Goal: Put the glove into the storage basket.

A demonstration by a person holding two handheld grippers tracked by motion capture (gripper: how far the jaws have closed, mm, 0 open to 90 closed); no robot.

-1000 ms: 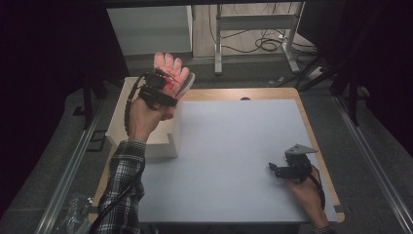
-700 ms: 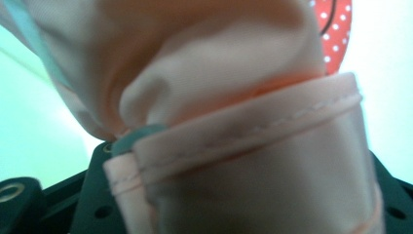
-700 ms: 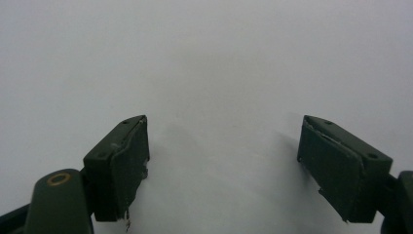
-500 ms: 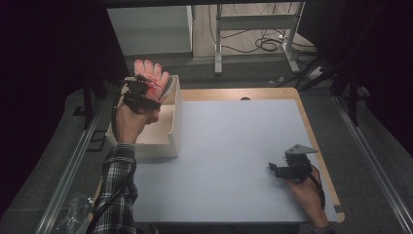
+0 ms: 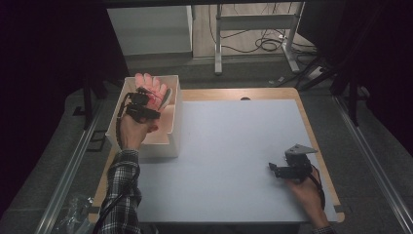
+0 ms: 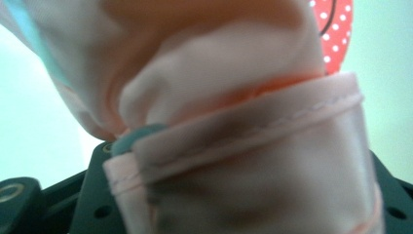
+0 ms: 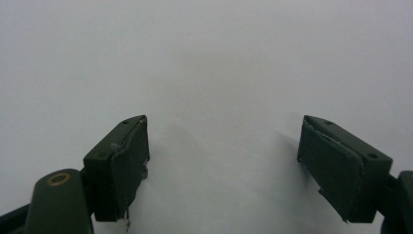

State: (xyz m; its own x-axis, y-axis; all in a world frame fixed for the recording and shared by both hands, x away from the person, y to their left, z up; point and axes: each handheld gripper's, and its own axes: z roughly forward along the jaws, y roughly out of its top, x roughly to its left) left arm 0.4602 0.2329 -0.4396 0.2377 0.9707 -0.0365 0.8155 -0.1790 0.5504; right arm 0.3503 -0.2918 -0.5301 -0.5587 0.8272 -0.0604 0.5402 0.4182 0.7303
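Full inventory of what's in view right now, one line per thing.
pink cloth item: 1, pale pink with a red white-dotted patch, held in the left tool over the box
white box: 1, white, open top, at the table's left edge
table: 1, pale grey top with wooden border
metal stand: 1, grey, on the floor beyond the table, cables beside it
white cabinet: 1, white, beyond the box
left tool: 1, black, shut on the pink cloth item, in the box's opening
right tool: 1, black with grey plate, jaws open, low over the table's near right
checked sleeve: 1, black and white, left forearm
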